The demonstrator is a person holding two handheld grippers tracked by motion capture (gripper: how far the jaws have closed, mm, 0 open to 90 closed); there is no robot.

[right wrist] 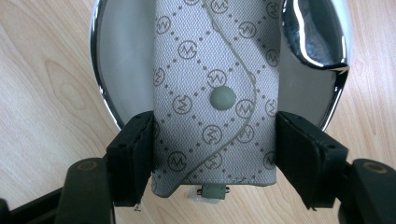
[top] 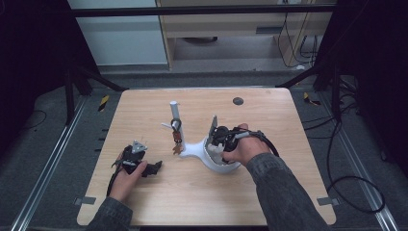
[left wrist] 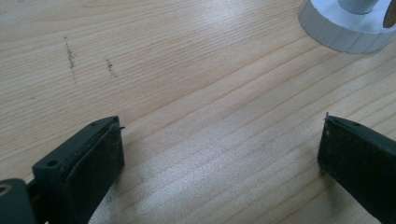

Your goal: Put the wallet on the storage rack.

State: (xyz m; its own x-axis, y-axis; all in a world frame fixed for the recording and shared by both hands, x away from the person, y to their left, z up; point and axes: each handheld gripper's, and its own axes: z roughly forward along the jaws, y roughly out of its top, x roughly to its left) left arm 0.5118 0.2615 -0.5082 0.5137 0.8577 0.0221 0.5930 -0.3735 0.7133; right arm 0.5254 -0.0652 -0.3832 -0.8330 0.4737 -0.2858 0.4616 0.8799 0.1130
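Nearest the lens in the right gripper view, the right gripper (right wrist: pixel 215 154) has its jaws drawn in against both long edges of a grey monogrammed key pouch (right wrist: pixel 215 93), fabric with a snap stud at its middle. The pouch hangs over a chrome-rimmed dish (right wrist: pixel 105 93) below it, near the white stand (top: pixel 192 149) at mid-surface.

Handling, as judged: the pouch looks light and soft, likely to buckle if squeezed harder; the woven face should give fair friction. The present hold across the lower body, beneath the stud, seems sound. Hardware at the bottom edge may swing.

The stand's upright post (top: pixel 174 113) carries a small hanging item (top: pixel 177 137), close to the right hand; a careless sweep that way could snag it.

The left gripper (top: pixel 137 161) rests on the wooden surface (top: pixel 144 110), jaws wide apart, nothing between them. Open room lies towards the near edge and the far right corner.
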